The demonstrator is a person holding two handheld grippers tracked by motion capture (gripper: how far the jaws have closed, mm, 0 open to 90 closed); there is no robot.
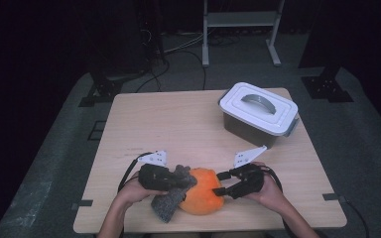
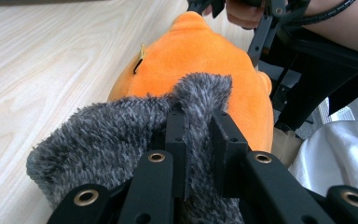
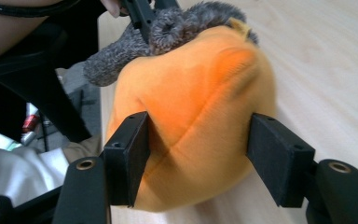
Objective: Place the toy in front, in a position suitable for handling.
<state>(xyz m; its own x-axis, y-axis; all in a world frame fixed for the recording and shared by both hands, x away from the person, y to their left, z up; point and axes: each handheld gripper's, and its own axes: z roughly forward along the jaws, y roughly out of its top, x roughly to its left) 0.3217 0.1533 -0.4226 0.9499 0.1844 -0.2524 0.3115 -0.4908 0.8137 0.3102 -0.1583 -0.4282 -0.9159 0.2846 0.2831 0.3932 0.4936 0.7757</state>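
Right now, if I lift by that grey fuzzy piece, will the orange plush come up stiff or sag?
Probably sag. The grey fuzzy piece bunches and folds where the left gripper pinches it, so it looks floppy. The orange plush is rounded, soft fabric, likely light, and may swing or roll. The right gripper has its jaws open on either side of it, giving no firm support.

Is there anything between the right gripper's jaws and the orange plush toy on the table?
Nothing visible. The right gripper stands open with its jaws on either side of the round orange plush toy, no object between pads and plush. The left gripper is shut on the toy's fuzzy grey fabric part, at the far end.
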